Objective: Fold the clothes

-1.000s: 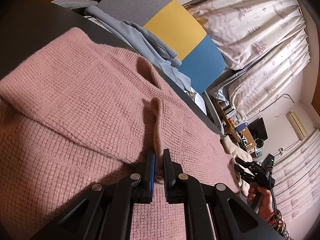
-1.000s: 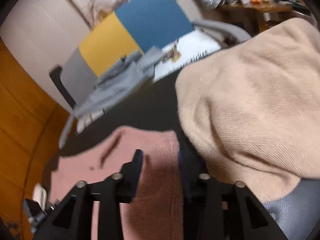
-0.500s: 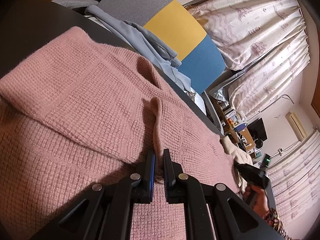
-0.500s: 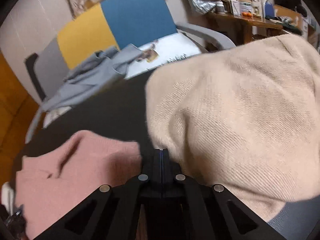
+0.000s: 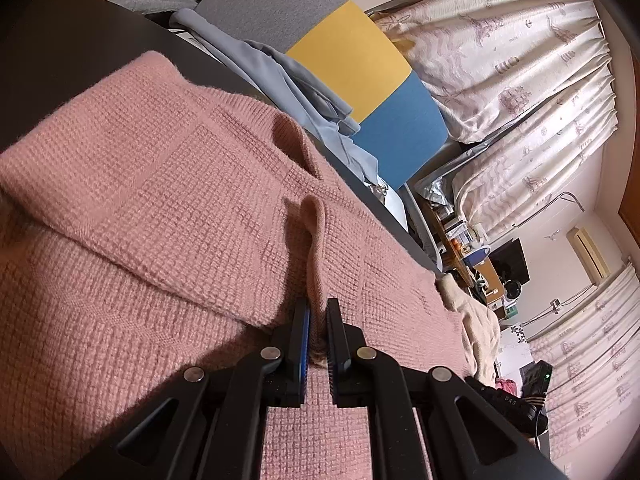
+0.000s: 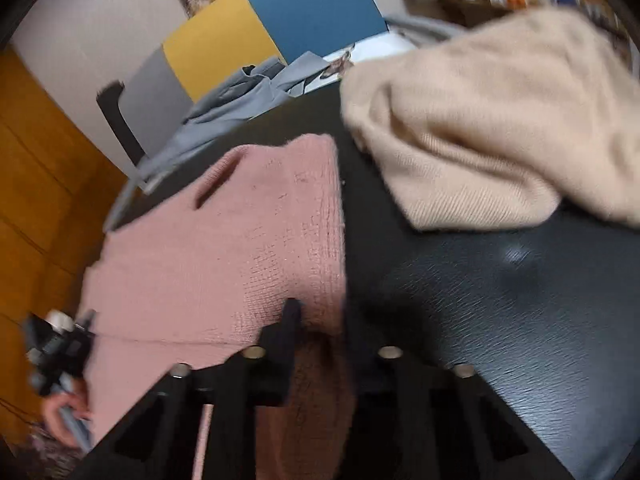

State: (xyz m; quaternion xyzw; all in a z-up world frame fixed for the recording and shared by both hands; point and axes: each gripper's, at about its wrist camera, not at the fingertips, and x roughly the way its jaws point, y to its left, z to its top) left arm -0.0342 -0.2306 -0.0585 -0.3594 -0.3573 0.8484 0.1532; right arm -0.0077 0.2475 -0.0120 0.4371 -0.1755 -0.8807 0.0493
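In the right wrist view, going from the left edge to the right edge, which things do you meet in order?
Left gripper held in a hand → pink knit sweater → bare black table → beige sweater.

Bare black table [image 6: 500,300] is showing right of the pink sweater [image 6: 224,248], giving passage there. Beige sweater [image 6: 492,120] is blocking the far side of that strip. Grey garment [image 6: 224,120] and chair [image 6: 256,28] are closing off behind the pink sweater.
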